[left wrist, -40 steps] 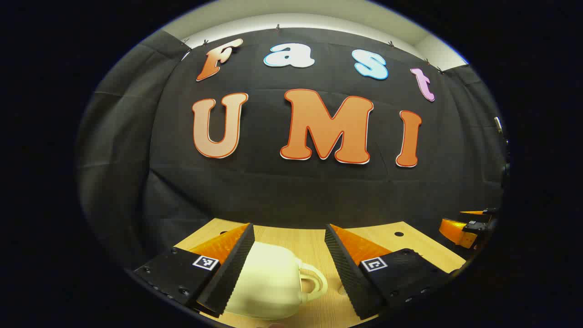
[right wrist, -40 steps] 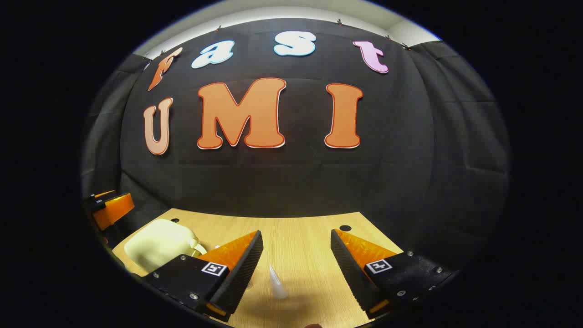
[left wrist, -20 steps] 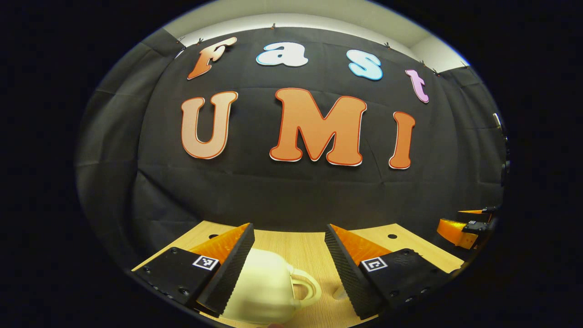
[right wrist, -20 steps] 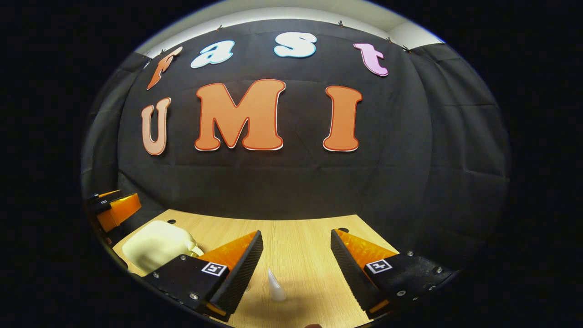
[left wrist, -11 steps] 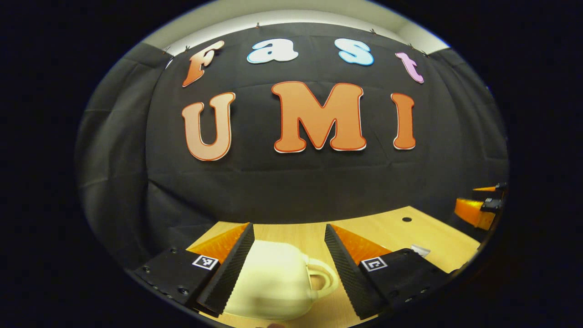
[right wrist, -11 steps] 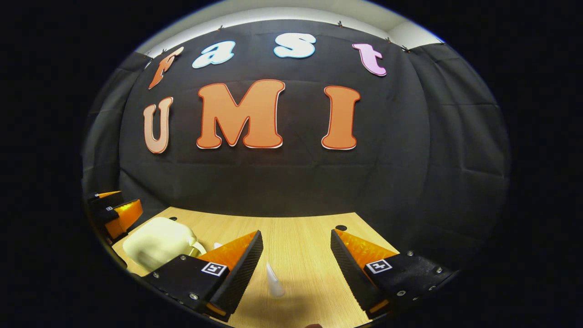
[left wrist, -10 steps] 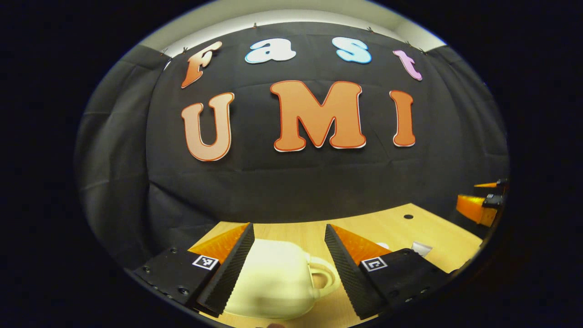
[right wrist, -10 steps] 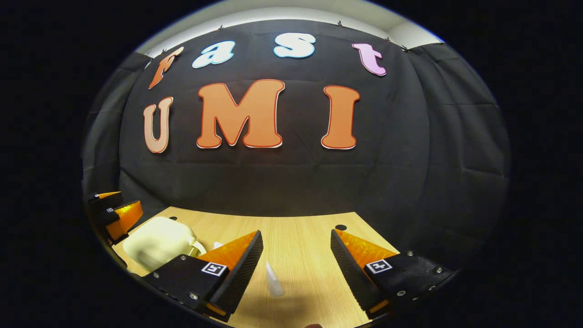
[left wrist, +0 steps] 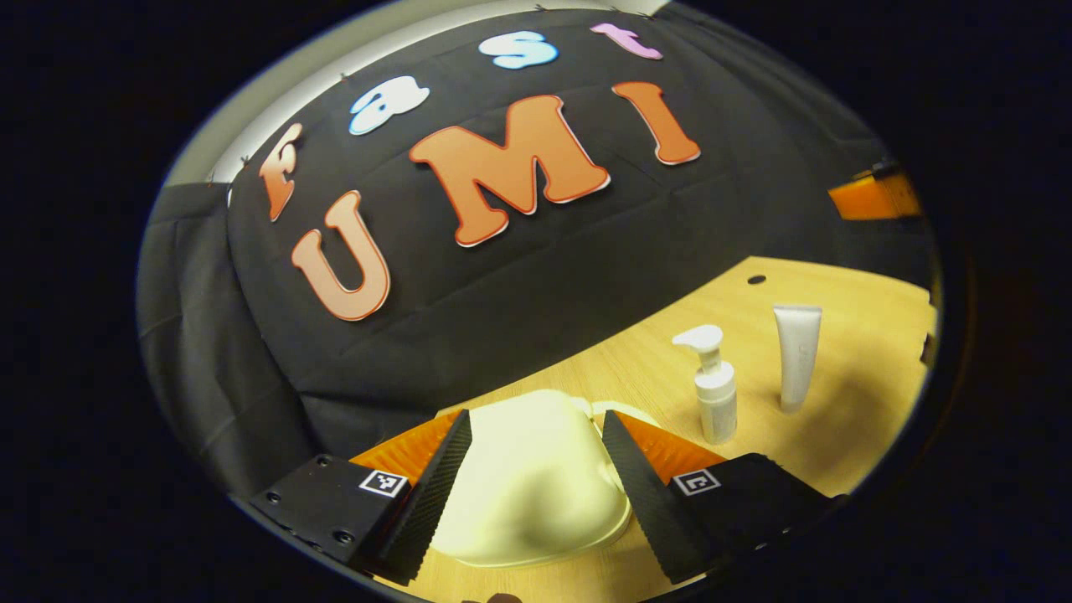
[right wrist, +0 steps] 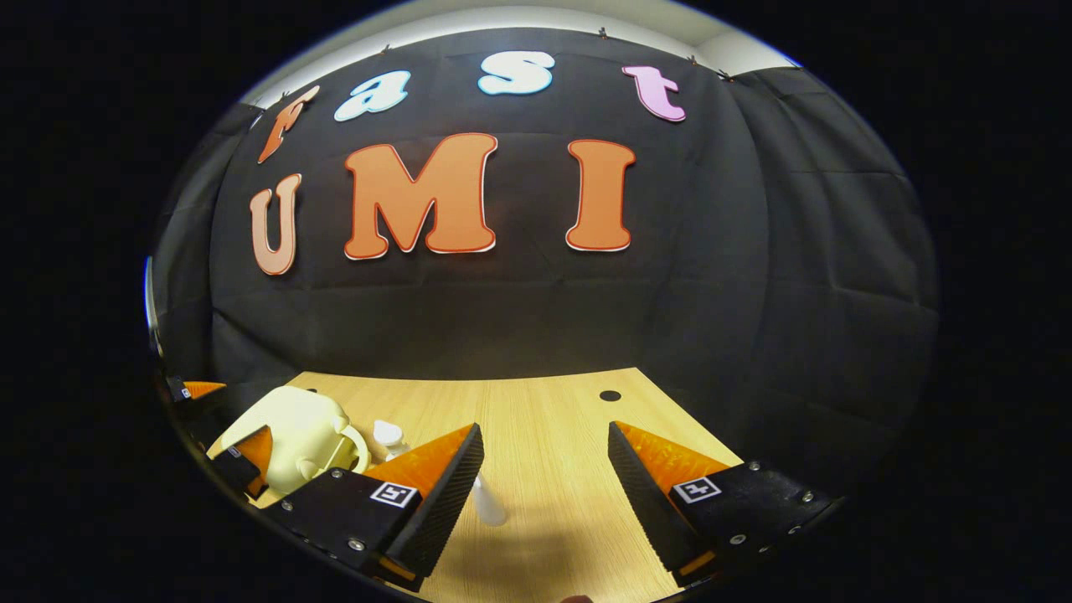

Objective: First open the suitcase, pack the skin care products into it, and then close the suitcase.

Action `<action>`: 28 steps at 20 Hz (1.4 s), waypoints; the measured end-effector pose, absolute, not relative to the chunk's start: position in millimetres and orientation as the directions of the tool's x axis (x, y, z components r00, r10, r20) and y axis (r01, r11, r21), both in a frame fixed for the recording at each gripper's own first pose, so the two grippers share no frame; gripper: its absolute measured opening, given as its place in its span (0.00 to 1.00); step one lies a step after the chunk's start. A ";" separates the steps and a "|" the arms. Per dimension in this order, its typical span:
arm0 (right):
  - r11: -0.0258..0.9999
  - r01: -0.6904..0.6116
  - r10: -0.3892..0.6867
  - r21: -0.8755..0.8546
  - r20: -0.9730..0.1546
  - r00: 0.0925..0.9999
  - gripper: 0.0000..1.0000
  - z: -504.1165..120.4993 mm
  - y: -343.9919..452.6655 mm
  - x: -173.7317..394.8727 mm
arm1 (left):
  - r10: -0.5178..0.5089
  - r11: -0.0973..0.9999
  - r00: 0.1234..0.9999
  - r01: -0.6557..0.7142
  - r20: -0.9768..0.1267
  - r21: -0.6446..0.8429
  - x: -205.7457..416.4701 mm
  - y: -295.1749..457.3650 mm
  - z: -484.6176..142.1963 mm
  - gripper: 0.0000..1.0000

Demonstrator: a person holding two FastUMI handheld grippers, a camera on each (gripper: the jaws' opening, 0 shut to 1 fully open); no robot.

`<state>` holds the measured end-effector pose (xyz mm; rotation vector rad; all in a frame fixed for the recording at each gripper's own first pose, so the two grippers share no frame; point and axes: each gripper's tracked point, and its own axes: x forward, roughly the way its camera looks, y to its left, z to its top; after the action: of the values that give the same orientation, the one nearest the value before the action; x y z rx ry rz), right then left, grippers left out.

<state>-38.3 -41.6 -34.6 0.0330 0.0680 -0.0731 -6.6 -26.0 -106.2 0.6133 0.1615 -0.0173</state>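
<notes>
The cream hard-shell suitcase point(left wrist: 528, 477) lies closed on the wooden table point(left wrist: 846, 293), its handle on the far side. My left gripper point(left wrist: 536, 416) is open and tilted, with one finger on each side of the case. In the right gripper view the same suitcase point(right wrist: 293, 431) sits at the far left with those fingers point(right wrist: 255, 448) beside it. A white pump bottle point(left wrist: 716, 402) and a white tube point(left wrist: 796, 356) stand upright to its right. My right gripper point(right wrist: 544, 429) hovers open over the table, holding nothing, with the tube point(right wrist: 487, 502) partly behind its left finger.
The black cloth wall closes off the back of the table point(right wrist: 544, 402). A small round hole point(right wrist: 610, 395) sits near the table's far edge. Bare wood stretches ahead of the right gripper.
My left gripper has rolled sideways and moved in over the suitcase, so its fingers now flank the case; the pump bottle and tube came into its view. The right gripper barely shifted.
</notes>
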 end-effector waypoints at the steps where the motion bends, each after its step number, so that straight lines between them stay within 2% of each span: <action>1: 0.996 0.082 -0.080 0.032 -0.074 0.994 0.95 -37.0 -45.4 -39.7 | 0.030 0.791 0.986 0.078 -0.165 0.607 -4.8 -28.3 -113.3 0.99; 4: 0.994 0.107 -0.103 0.037 -0.089 0.991 0.95 -43.6 -56.9 -45.1 | 0.020 0.695 0.980 0.128 -0.197 0.707 -4.9 -39.4 -138.8 0.99; 9: 0.987 0.151 -0.143 0.060 -0.122 0.982 0.95 -56.0 -76.9 -50.8 | 0.019 0.570 0.951 0.244 -0.309 0.785 3.4 -55.5 -187.8 0.99; 22: 0.965 0.243 -0.220 0.103 -0.193 0.956 0.95 -79.7 -109.8 -51.0 | 0.081 0.392 0.930 0.300 -0.358 0.870 53.3 -66.9 -232.5 0.99; 24: 0.964 0.246 -0.223 0.102 -0.196 0.955 0.95 -78.5 -109.7 -49.5 | 0.088 0.378 0.924 0.314 -0.371 0.871 56.9 -68.2 -236.0 0.94; 25: 0.964 0.246 -0.222 0.104 -0.198 0.955 0.96 -78.3 -109.3 -48.8 | 0.091 0.373 0.919 0.326 -0.384 0.869 58.5 -69.4 -238.9 0.74; 26: 0.964 0.245 -0.220 0.107 -0.200 0.955 0.95 -78.2 -108.2 -46.9 | 0.096 0.370 0.915 0.333 -0.392 0.867 58.5 -69.5 -242.0 0.69; 27: 0.964 0.243 -0.218 0.111 -0.200 0.955 0.95 -76.6 -106.4 -46.3 | 0.086 0.368 0.910 0.350 -0.406 0.862 59.9 -72.7 -247.7 0.49; 28: 0.964 0.241 -0.216 0.111 -0.198 0.956 0.95 -75.2 -104.7 -46.0 | 0.085 0.364 0.912 0.346 -0.401 0.865 58.1 -79.6 -245.4 0.44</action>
<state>-46.0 -104.7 -75.2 0.1350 0.1856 -0.2327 58.1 -79.6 -245.4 1.1955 0.4138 -0.1747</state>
